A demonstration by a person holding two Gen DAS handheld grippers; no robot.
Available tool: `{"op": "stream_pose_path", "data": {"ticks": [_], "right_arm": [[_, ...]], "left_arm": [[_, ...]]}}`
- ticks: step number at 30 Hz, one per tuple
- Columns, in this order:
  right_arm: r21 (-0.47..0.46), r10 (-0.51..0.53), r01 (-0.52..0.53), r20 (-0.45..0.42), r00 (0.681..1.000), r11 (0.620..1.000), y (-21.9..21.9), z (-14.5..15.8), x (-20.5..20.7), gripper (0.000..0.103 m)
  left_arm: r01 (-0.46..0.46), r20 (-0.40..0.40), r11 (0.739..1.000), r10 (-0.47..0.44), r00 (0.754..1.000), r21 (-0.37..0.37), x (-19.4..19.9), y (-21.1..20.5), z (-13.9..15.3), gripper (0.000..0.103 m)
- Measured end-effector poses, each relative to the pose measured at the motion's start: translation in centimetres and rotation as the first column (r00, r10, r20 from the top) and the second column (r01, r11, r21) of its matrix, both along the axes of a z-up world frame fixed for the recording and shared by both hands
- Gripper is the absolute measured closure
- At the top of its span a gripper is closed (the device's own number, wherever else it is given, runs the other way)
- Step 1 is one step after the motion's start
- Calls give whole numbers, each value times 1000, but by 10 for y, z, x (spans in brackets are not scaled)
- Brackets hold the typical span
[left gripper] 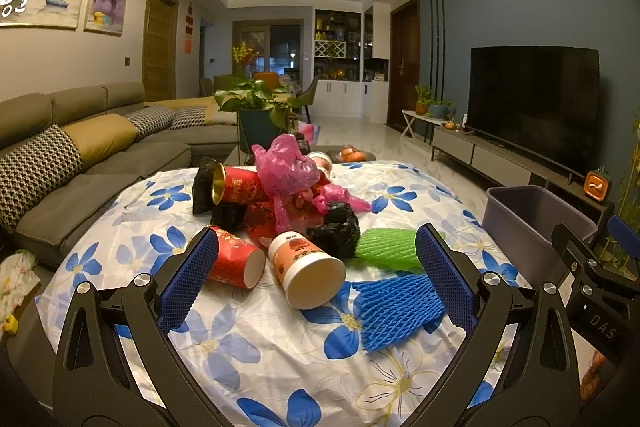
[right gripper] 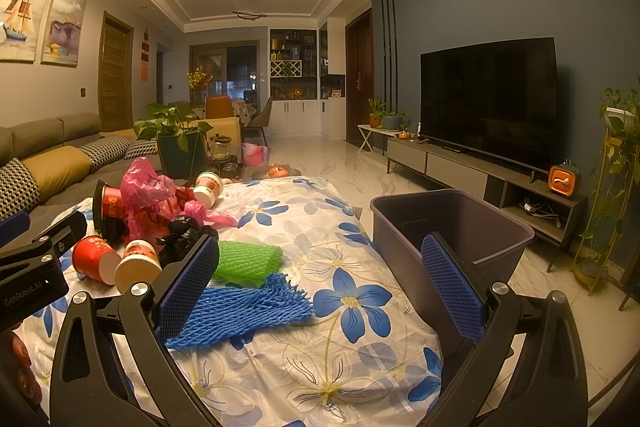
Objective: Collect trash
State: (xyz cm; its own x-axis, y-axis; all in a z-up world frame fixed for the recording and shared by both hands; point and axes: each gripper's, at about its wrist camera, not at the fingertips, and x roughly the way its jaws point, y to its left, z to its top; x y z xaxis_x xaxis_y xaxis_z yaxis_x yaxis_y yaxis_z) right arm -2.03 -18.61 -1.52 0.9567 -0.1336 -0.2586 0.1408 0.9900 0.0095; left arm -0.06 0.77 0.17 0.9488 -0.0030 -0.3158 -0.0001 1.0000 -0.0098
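A pile of trash lies on the flowered tablecloth (left gripper: 248,355): a white-and-orange paper cup (left gripper: 306,269) on its side, a red cup (left gripper: 236,263), a red cylinder (left gripper: 236,189), a pink plastic bag (left gripper: 288,167), a black bag (left gripper: 336,233), a green foam net (left gripper: 388,247) and a blue foam net (left gripper: 400,307). My left gripper (left gripper: 318,277) is open and empty, its fingers either side of the white-and-orange cup. My right gripper (right gripper: 320,285) is open and empty, beside the blue foam net (right gripper: 240,311). A grey bin (right gripper: 452,227) stands at the table's right edge.
A grey sofa (left gripper: 80,155) runs along the left. A TV (right gripper: 488,99) on a low cabinet stands at the right wall. A potted plant (left gripper: 256,107) and a low table with fruit stand behind the table. The marble floor (right gripper: 340,163) stretches beyond.
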Motion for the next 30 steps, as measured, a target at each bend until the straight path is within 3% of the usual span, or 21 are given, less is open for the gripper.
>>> {"op": "stream_pose_path", "data": {"ticks": [30], "right_arm": [[2, 0, 0, 2, 1000, 1000, -1, 1, -1, 5]], "left_arm": [[-1, 0, 1000, 1, 1000, -2, -1, 2, 0, 6]]}}
